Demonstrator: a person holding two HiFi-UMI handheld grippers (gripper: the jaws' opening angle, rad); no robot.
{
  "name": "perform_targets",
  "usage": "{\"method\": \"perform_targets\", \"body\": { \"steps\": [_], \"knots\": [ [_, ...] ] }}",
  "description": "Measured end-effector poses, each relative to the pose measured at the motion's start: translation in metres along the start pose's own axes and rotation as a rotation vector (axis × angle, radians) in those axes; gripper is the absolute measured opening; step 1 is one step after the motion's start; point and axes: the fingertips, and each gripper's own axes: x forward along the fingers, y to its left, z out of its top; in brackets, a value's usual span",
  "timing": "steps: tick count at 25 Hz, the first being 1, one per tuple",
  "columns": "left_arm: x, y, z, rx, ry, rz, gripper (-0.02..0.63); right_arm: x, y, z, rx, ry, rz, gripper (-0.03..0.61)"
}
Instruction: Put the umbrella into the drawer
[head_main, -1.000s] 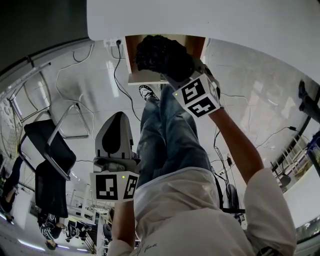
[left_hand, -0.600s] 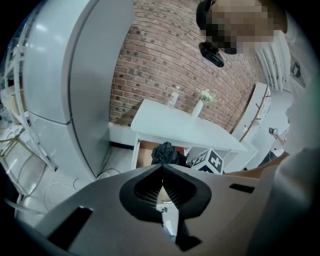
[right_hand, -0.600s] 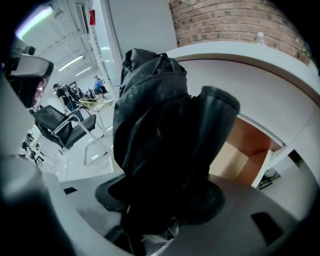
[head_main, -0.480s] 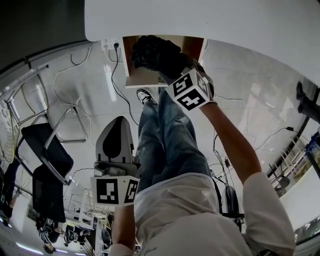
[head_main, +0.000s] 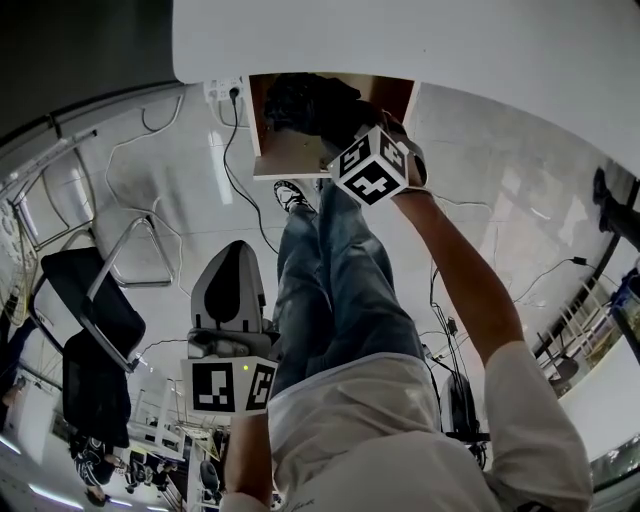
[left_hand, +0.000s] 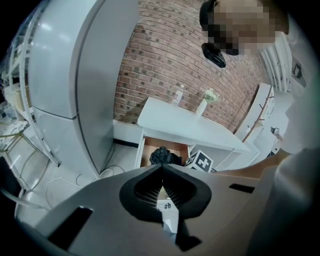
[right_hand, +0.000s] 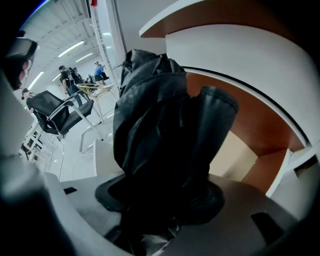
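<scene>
Grey plastic fills the near edge of the left gripper view. The left gripper (left_hand: 161, 167) has its jaws closed tip to tip with nothing between them. In the head view it hangs idle at about 7 o'clock, beside the person's jeans (head_main: 330, 280).

Farther out, toward 12 o'clock, the person's right arm reaches forward. The right gripper (right_hand: 160, 200) is clamped on the black folded umbrella (right_hand: 160, 130), whose crumpled fabric bulges out past the jaws. The umbrella sits within the opening of the pulled-out drawer (head_main: 285, 155), above its pale floor and between its brown side walls. The white tabletop (head_main: 400, 40) overhangs all of it at the far edge.

By the look of it the task is nearly done. The drawer is open and the umbrella has been brought into it. What seems left is to lower or settle the umbrella, let the jaws go and draw the gripper back. Closing the drawer may follow, though the task sentence does not ask for it.

Several things stay unclear. No view shows whether the umbrella touches the drawer floor or hangs just above it. The fabric covers the right gripper's pads, and the handle cannot be made out. The tabletop cuts off the back of the drawer.
</scene>
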Motion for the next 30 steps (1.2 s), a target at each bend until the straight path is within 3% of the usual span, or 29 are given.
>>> {"method": "perform_targets", "body": {
  "steps": [5,30],
  "knots": [
    [0.0,0.002,-0.003,-0.035,-0.004,0.001,0.018,0.017,-0.004,-0.001,-0.003,0.028,0.014,0.264],
    [0.004,0.005,-0.017,-0.063,0.029,0.014,0.017,0.068,-0.014,-0.017,-0.116,0.146,-0.021,0.267]
  ]
}}
